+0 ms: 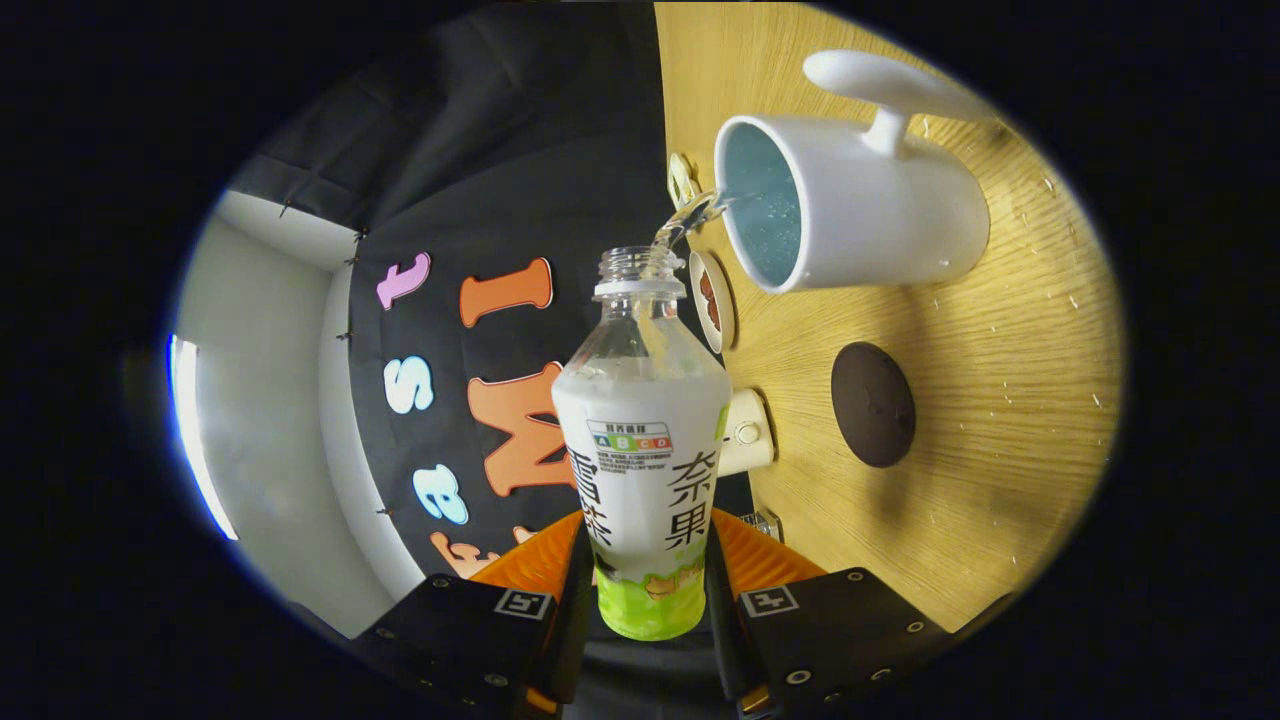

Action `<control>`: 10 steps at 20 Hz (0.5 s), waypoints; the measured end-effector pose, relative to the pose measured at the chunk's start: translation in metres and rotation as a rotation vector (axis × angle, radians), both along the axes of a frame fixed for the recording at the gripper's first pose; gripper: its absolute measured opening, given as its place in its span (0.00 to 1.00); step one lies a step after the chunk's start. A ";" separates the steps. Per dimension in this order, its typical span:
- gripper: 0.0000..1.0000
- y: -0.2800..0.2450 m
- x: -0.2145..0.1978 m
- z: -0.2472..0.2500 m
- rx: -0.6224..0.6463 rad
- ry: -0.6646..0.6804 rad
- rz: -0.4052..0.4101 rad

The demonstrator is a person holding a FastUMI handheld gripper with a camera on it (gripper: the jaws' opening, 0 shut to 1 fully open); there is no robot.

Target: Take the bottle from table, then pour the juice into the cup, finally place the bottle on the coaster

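Observation:
My gripper [648, 560] is shut on an uncapped clear bottle [645, 440] with a white and green label, one finger pressing on each side of its lower body. The bottle is tipped over sideways relative to the wooden table [980, 400]. A thin clear stream [690, 218] runs from its mouth into the white cup [860, 205], which stands just beyond the bottle's neck with its handle on the far side. Liquid shows inside the cup. A dark round coaster [873, 404] lies on the table beside the cup, beyond my fingers.
A small round dish with brown contents [712, 300] sits between the bottle's neck and the cup. A small white device [748, 432] lies close to the bottle's body. Another small object [682, 180] lies by the cup's rim. Bare wood spreads around the coaster.

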State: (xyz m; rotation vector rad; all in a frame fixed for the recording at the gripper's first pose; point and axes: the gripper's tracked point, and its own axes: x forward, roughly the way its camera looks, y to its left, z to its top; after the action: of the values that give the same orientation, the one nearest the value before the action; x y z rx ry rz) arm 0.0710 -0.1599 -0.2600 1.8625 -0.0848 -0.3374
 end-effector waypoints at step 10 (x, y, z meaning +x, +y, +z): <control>0.54 -0.008 0.002 0.009 0.018 -0.017 -0.017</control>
State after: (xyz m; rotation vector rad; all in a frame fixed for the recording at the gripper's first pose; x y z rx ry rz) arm 0.0726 -0.1679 -0.2510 1.8832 -0.1093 -0.3346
